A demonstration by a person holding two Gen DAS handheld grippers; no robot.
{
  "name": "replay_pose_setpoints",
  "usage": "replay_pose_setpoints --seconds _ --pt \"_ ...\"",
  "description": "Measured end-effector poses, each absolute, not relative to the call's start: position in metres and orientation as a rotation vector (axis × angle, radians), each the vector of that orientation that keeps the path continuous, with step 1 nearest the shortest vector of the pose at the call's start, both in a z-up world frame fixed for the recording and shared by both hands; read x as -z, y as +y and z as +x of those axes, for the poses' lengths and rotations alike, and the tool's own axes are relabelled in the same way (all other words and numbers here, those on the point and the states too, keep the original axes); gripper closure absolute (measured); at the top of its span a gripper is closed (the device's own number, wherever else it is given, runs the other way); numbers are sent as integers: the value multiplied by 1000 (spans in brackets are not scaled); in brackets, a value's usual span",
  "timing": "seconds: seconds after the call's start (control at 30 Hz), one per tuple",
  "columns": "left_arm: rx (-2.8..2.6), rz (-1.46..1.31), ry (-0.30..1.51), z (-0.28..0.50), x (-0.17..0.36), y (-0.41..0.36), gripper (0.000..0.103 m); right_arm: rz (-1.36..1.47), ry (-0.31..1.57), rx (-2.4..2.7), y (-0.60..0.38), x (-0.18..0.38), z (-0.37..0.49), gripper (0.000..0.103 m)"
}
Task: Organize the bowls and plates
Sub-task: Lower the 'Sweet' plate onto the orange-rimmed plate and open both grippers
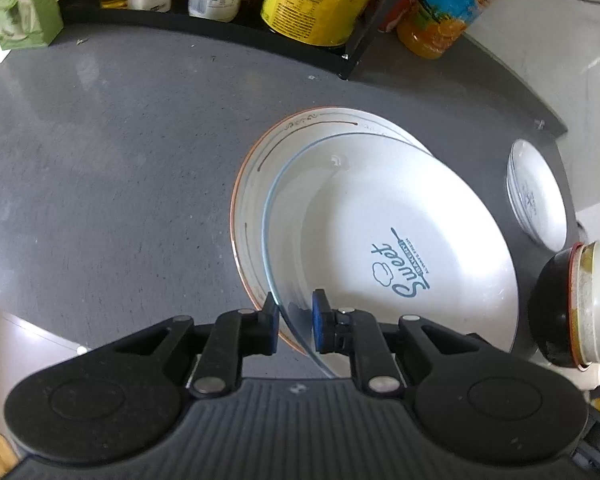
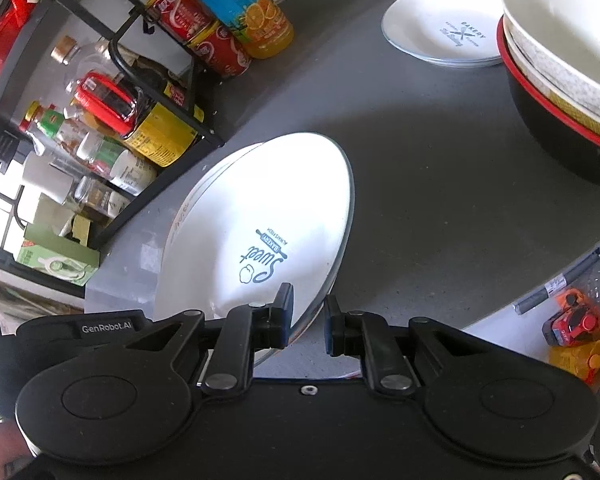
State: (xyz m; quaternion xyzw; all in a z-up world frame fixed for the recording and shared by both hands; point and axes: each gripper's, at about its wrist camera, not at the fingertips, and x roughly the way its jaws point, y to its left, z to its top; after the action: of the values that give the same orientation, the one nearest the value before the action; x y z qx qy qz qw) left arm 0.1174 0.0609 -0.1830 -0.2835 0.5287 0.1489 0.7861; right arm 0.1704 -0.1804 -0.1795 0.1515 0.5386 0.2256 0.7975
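Observation:
A white "Sweet" plate point(image 1: 380, 236) lies on a larger red-rimmed plate point(image 1: 252, 184) on the grey counter; it also shows in the right wrist view point(image 2: 260, 216). My left gripper point(image 1: 296, 320) straddles the Sweet plate's near rim, its blue pads slightly apart. My right gripper point(image 2: 308, 320) straddles the plate's other rim, jaws apart. A small "Bakery" plate point(image 2: 440, 28) lies at the far right, also in the left wrist view point(image 1: 540, 196). A stack of bowls point(image 2: 568, 68) in a black red-rimmed bowl stands beside it, also in the left wrist view point(image 1: 572, 304).
A black wire rack point(image 2: 152, 92) with jars, cans and bottles stands along the counter's back. An orange juice bottle point(image 1: 448, 4) stands beside it. A green box point(image 1: 20, 4) sits at the left end. The counter edge point(image 2: 540, 280) drops off at right.

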Motion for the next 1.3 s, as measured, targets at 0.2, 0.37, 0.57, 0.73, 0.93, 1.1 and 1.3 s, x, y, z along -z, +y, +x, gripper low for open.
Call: replay_pose_setpoints --seconds 0.2,0.37,0.57,0.73,0.93,1.1,1.3 --pt "-324 -516 1191 130 180 53 82 345 1151 -482 -185 180 172 89" --pt "-308 -474 1249 137 178 49 76 321 1148 -466 -184 182 173 92" --pt "-368 -422 1258 136 169 51 56 321 1148 -460 -184 184 179 93" --pt "-398 -408 1266 142 172 58 55 317 1157 -467 -182 186 181 93" --pt "-420 -393 1285 153 182 64 55 307 1170 -466 -176 189 186 93" --pt "-448 -419 1286 157 189 75 53 323 1198 -456 -176 196 192 86" --pt "-480 -444 1271 160 191 89 53 337 1231 -475 -171 208 194 84"
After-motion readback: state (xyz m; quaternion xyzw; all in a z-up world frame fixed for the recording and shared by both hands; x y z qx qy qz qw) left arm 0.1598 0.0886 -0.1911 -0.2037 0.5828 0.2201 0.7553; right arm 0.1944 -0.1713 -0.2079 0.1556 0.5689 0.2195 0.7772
